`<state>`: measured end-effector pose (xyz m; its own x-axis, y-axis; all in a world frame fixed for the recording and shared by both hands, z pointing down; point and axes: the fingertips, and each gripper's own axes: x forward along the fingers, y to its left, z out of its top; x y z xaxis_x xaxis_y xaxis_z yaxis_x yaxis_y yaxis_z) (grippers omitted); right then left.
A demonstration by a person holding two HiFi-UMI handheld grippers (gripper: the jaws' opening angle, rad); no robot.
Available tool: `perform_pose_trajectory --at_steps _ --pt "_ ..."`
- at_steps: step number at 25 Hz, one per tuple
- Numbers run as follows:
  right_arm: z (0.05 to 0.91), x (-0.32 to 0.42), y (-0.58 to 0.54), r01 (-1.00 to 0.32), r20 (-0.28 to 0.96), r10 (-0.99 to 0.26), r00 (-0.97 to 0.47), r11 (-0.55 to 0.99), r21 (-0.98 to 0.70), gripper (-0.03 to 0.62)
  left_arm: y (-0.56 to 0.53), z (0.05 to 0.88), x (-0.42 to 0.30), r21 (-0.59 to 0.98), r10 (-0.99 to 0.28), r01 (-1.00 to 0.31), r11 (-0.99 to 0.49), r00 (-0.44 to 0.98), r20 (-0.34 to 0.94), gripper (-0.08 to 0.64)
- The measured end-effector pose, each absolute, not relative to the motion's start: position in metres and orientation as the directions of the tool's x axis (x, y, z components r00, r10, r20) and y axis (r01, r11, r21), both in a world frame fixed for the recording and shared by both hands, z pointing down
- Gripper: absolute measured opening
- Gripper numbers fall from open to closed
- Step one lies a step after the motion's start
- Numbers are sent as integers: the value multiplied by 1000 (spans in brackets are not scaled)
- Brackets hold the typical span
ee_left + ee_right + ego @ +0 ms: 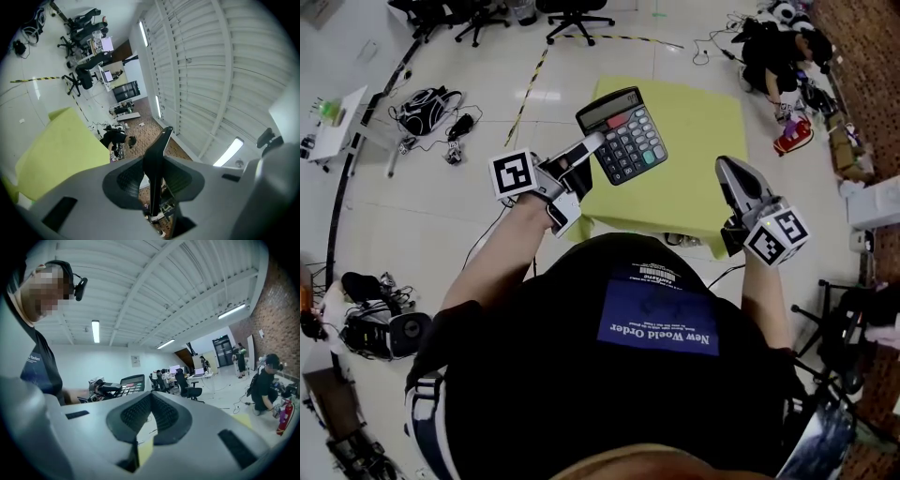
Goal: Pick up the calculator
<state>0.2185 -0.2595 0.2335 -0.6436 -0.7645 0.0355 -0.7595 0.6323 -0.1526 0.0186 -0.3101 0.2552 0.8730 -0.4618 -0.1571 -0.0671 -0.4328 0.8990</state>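
Observation:
The black calculator (623, 134) hangs in the air above the yellow-green table (698, 187), display end away from me. My left gripper (592, 145) is shut on its near left edge. In the left gripper view the calculator (157, 159) shows edge-on as a thin dark slab pinched between the two pads. My right gripper (724, 167) is raised over the table's near right side, apart from the calculator, its jaws together with nothing in them. The right gripper view shows the calculator (131, 383) off to the left, held by the left gripper (101, 389).
Office chairs (572, 14) stand on the floor beyond the table. Bags and cables (427, 108) lie at the left near a small white table (337, 117). A person in black (773, 52) crouches at the far right by a red object (794, 136).

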Motion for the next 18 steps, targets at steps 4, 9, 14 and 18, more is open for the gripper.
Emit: perform_pose_trajectory --at_steps 4,9,14,18 --pt "231 219 -264 -759 33 -764 -644 634 -149 -15 -311 255 18 899 -468 -66 -433 869 -162 129" --pt "233 218 -268 -758 38 -762 -646 635 -146 -15 -312 257 15 898 -475 -71 -433 865 -161 129" --pt "234 219 -270 -754 34 -760 -649 636 -162 -15 -312 257 14 897 -477 -76 -435 864 -159 129" --pt "236 220 -271 -757 40 -762 -647 634 -161 -15 -310 257 14 900 -478 -77 -430 865 -155 129"
